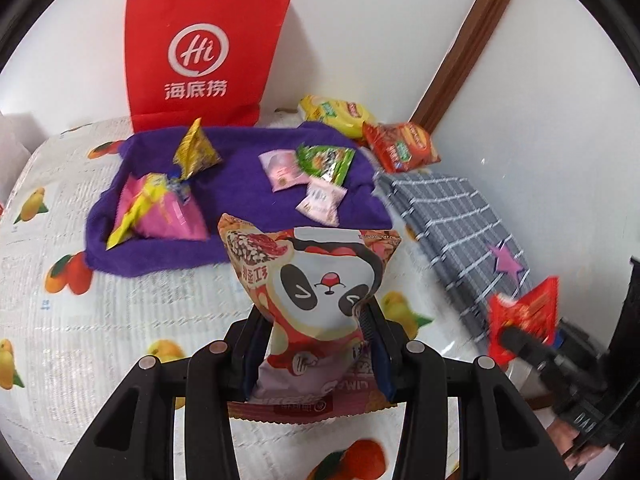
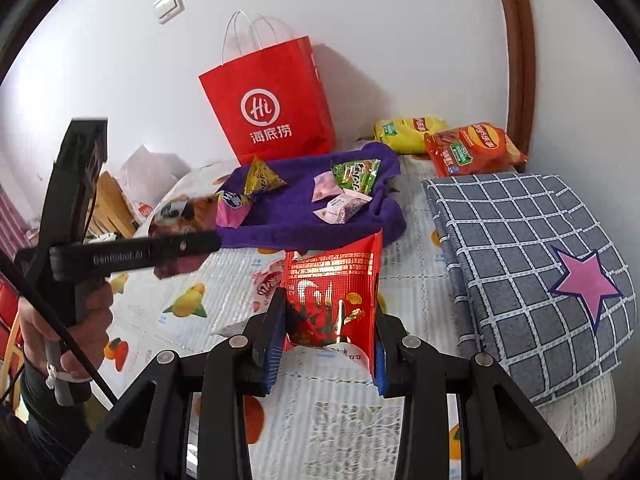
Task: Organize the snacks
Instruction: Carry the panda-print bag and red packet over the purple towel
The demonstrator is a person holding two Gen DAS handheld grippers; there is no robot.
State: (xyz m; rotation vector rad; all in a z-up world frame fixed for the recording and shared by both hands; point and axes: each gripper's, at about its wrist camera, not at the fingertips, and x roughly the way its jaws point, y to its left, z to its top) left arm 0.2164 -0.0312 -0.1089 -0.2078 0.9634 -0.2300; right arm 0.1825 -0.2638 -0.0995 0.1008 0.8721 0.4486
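My left gripper (image 1: 316, 340) is shut on a panda-print snack bag (image 1: 312, 280) and holds it above the table, just short of the purple towel (image 1: 240, 196). My right gripper (image 2: 330, 344) is shut on a shiny red snack packet (image 2: 332, 292), also held above the table. The towel bears several small snacks: a yellow pyramid pack (image 1: 196, 152), a pink and yellow pack (image 1: 160, 212), a green packet (image 1: 326, 162) and two pink sachets (image 1: 282, 170). The left gripper also shows in the right wrist view (image 2: 192, 220), at the towel's left end.
A red paper bag (image 1: 200, 52) stands against the wall behind the towel. Yellow (image 1: 336, 114) and red (image 1: 400, 146) chip bags lie in the back corner. A folded grey checked cloth (image 2: 528, 260) with a pink star lies on the right. The tablecloth (image 1: 80, 320) has a fruit print.
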